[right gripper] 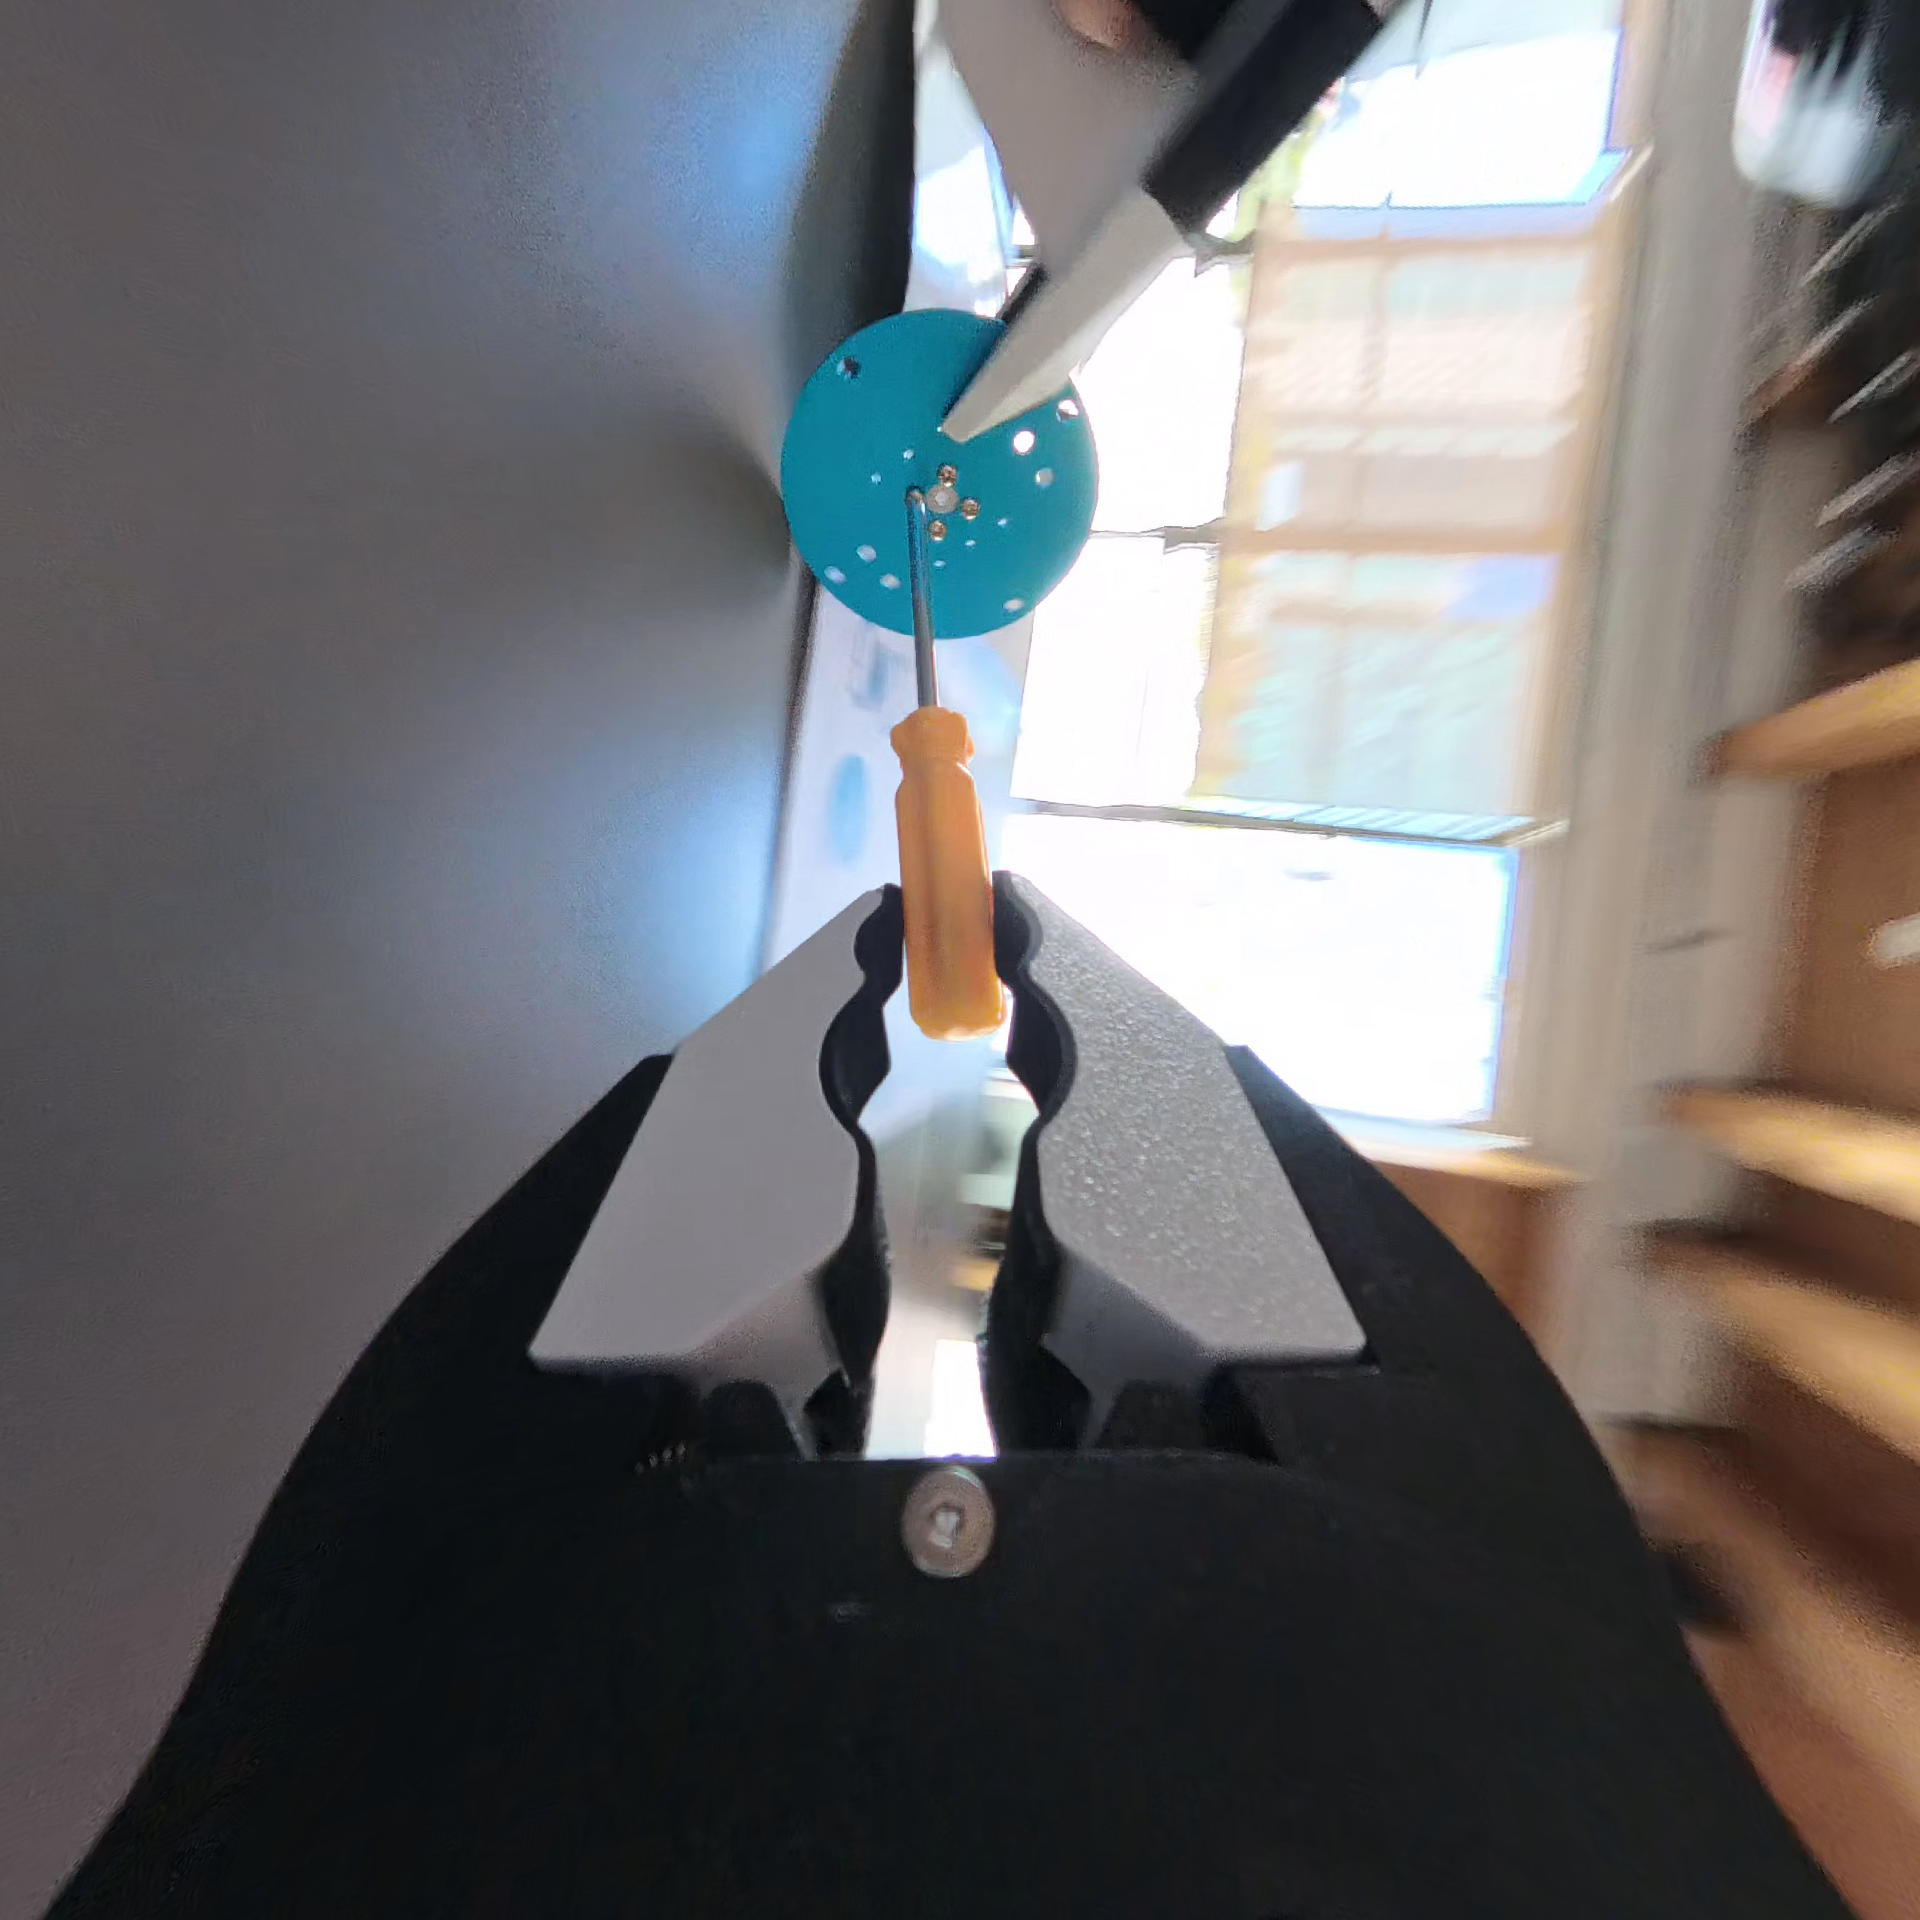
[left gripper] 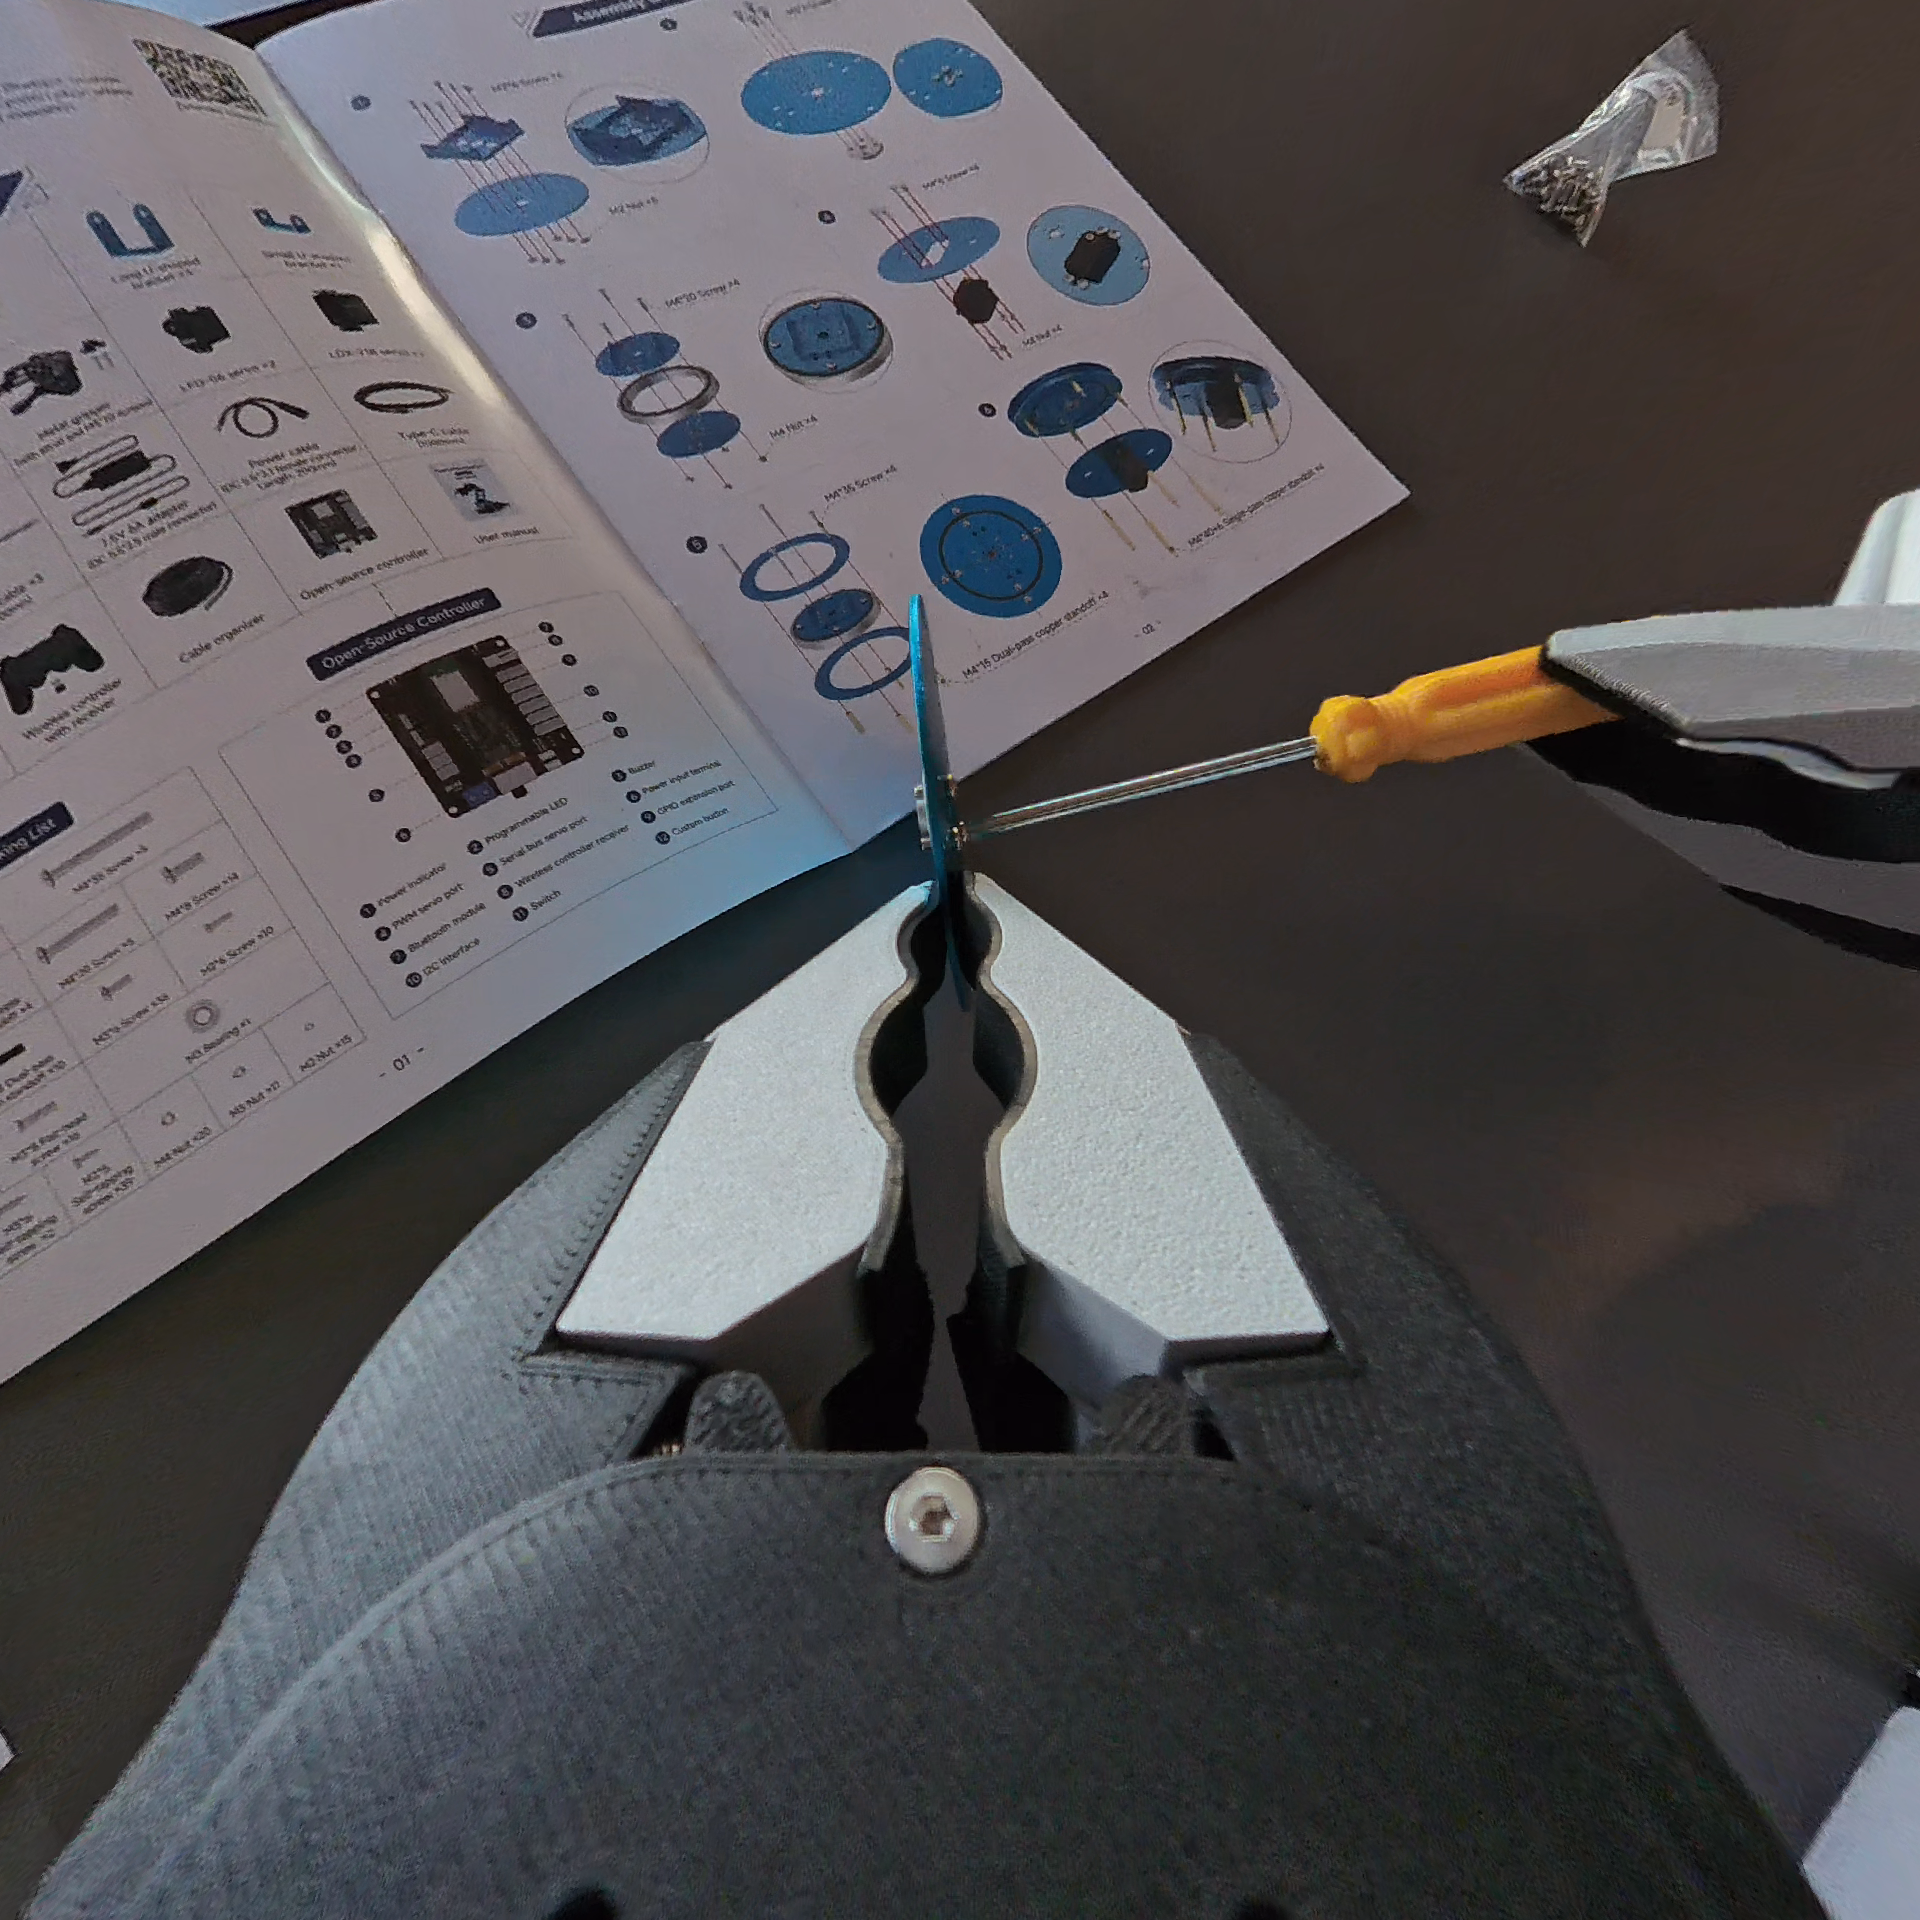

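My left wrist cam: sits behind left gripper point(left gripper: 951, 894), looks forward and down at dark surface point(left gripper: 1558, 1039), close; blue disc point(left gripper: 928, 727) edge-on just past fingertips, open booklet point(left gripper: 468, 520) beyond. My right wrist cam: behind right gripper point(right gripper: 945, 904), rolled sideways, surface point(right gripper: 416, 520) runs vertical at left, window point(right gripper: 1299, 727) beyond, background blurred. Shared: disc point(right gripper: 935, 468), orange screwdriver point(left gripper: 1455, 712) point(right gripper: 940, 883), each other's gripper, booklet strip.
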A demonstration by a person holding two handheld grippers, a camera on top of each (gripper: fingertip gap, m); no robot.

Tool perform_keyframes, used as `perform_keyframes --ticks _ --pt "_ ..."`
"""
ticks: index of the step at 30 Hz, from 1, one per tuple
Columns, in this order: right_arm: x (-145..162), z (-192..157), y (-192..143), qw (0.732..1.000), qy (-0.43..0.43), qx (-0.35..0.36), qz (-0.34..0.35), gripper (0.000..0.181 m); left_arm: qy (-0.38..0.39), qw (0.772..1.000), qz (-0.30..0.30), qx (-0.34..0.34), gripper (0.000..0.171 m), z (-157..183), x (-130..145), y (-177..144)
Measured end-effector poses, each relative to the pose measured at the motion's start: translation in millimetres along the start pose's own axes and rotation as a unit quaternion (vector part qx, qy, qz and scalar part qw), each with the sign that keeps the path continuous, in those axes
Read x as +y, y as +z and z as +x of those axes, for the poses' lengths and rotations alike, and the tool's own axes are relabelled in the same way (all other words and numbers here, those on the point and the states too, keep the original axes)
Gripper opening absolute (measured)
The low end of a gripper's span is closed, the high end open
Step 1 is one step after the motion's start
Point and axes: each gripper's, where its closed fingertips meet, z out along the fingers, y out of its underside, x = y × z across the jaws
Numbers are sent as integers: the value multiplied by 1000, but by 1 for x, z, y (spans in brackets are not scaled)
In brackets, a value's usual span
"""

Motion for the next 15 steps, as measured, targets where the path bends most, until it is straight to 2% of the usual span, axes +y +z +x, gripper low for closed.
perform_keyframes --ticks 2,4,6,7,9,10,12,15 --pt "3 -3 4 992 117 -46 7 16 12 1000 13 -17 0 -3 -4 -1" --pt "5 -5 7 965 245 -87 21 15 25 998 37 -35 0 -4 -12 -5" --pt "6 -4 9 915 381 -129 42 15 42 995 69 -54 0 -5 -23 -12" --pt "5 -2 9 878 451 -151 57 15 56 992 88 -65 0 -5 -29 -16" --pt "3 5 7 784 582 -195 92 15 90 984 128 -88 0 -3 -42 -26" --pt "0 9 5 725 643 -219 115 15 111 977 149 -101 0 -1 -49 -32" --pt "-5 20 -1 587 746 -270 165 15 160 959 194 -128 0 5 -62 -45" --pt "-11 37 -13 373 831 -335 241 15 236 921 263 -167 0 18 -79 -67"
